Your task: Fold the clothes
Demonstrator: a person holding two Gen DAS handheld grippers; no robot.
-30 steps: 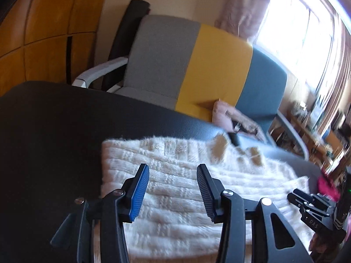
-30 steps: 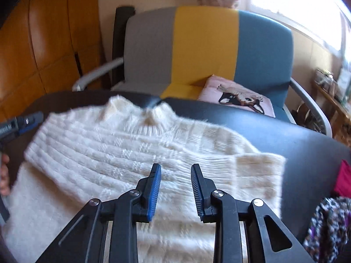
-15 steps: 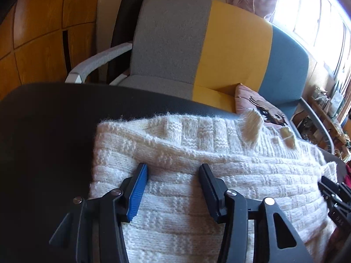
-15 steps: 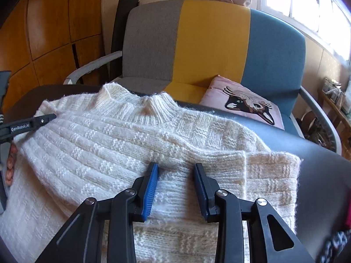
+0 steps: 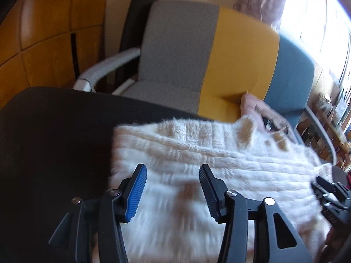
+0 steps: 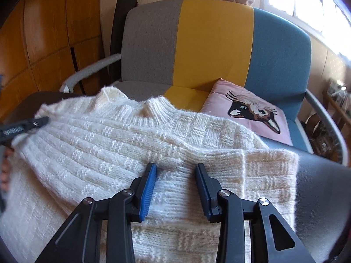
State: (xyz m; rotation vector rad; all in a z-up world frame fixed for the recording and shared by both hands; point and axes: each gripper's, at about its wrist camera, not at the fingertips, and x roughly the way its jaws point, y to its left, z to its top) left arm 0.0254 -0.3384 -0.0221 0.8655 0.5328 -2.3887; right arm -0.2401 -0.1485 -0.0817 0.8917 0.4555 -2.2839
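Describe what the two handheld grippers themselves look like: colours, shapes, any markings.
Both are matte black plastic linkages with triangular cut-outs and silver pivot screws. On the left gripper, one ribbed finger pad is blue and the other looks black. The right gripper shows blue ribbed pads on both fingers. Seen from the right wrist view, the left gripper's finger carries small white lettering, too blurred to read. No cables or sleeves show.

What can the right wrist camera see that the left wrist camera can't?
Only the right wrist view shows the sweater's ribbed collar and the animal picture on the pink cushion clearly. Only the left wrist view shows the wide bare stretch of dark table left of the sweater. Both show the cream sweater, the striped armchair and open grippers: left, right.
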